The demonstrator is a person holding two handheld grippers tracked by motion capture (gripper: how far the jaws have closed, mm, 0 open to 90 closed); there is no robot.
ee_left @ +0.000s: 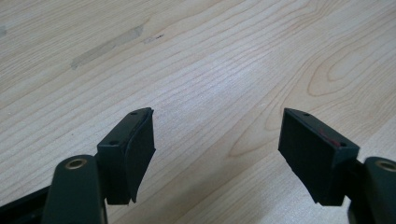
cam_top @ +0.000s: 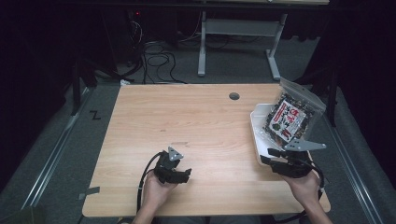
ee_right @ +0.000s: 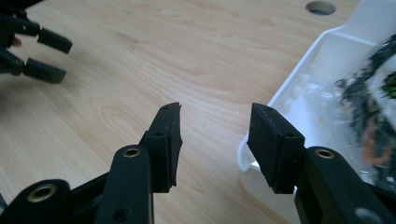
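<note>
A clear bag of dark snacks (cam_top: 290, 115) with a red and white label leans in a white tray (cam_top: 255, 122) at the table's right edge, its top sticking out past the far rim. My right gripper (cam_top: 267, 156) is held just in front of the tray's near left corner, open and empty. In the right gripper view its jaws (ee_right: 215, 108) stand apart beside the tray's rim (ee_right: 322, 44), with the bag (ee_right: 373, 88) at the far right. My left gripper (cam_top: 188, 175) rests low over the near middle of the table, open. Between its jaws (ee_left: 217, 114) lies bare wood.
The wooden table (cam_top: 187, 116) has a round cable hole (cam_top: 234, 96) at the back right and a faint smudge (ee_left: 105, 44) on the wood. Beyond the far edge stand a desk frame (cam_top: 201, 51) and loose cables (cam_top: 156, 60) on the floor.
</note>
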